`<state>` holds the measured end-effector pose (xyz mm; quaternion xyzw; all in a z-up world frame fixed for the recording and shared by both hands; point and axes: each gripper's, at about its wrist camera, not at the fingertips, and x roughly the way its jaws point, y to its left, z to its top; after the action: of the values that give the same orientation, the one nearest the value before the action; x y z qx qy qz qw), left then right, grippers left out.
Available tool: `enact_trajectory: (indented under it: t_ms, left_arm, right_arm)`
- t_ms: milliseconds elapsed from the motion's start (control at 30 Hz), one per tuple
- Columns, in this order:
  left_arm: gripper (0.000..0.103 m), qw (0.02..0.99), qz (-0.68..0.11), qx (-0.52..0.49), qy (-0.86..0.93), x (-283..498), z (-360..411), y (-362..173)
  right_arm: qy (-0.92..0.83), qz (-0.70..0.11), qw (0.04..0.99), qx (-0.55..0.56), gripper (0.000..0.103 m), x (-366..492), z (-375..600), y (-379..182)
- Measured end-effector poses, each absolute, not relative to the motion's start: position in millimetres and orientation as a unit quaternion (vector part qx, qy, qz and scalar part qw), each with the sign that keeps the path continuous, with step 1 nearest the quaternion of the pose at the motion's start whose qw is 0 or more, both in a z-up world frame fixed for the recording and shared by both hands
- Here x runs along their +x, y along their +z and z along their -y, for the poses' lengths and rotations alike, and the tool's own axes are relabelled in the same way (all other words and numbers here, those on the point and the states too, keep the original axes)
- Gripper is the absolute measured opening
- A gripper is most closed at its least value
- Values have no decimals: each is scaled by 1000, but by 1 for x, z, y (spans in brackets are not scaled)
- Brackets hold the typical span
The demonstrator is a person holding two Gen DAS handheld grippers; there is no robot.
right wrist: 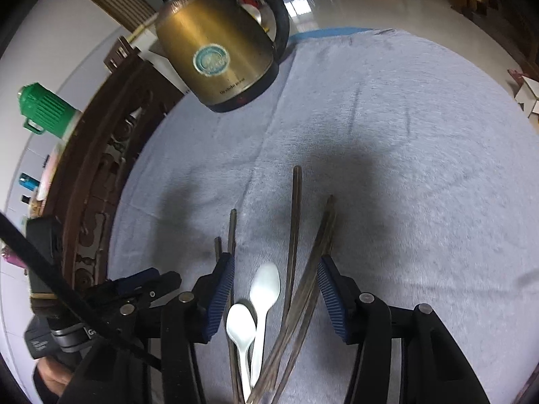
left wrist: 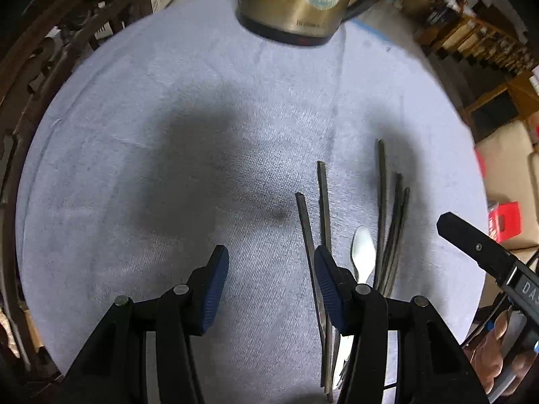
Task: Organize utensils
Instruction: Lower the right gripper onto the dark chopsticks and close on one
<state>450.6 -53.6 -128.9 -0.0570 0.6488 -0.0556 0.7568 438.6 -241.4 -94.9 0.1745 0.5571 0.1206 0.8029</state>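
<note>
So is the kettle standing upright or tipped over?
Upright. The kettle stands on its dark base on the grey cloth, lid on top, handle at its side; its lean is lens distortion.

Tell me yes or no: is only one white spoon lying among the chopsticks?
No: the right wrist view shows two white spoons, overlapping, between the dark chopsticks on the grey cloth.

Round table (right wrist: 421, 107) covered by grey-blue cloth, brass-coloured kettle (right wrist: 215, 57) stood at far edge, dark chopsticks (right wrist: 295, 222) and white spoons (right wrist: 264, 289) laid nearer than kettle
</note>
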Motion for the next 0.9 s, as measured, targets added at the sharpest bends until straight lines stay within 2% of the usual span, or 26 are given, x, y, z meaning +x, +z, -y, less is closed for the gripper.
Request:
enact_trajectory:
  t_ms: [533, 733, 767, 833, 867, 900]
  left_arm:
    - [54, 693, -711, -116, -28, 495, 62, -170]
    - [53, 699, -706, -108, -37, 505, 80, -170]
    - [51, 706, -701, -93, -36, 505, 85, -169]
    - [30, 724, -687, -57, -31, 505, 93, -168]
    - [23, 731, -681, -41, -29, 504, 95, -168]
    - [11, 735, -676, -31, -35, 504, 95, -167]
  right_arm:
    - [114, -556, 802, 185, 55, 464, 250, -99]
    - [110, -550, 802, 206, 55, 462, 261, -109]
    - [110, -549, 802, 207, 55, 462, 262, -109]
    - [109, -544, 805, 210, 55, 460, 265, -109]
    - [108, -542, 806, 211, 55, 459, 266, -109]
    - [108, -541, 807, 210, 55, 458, 267, -108]
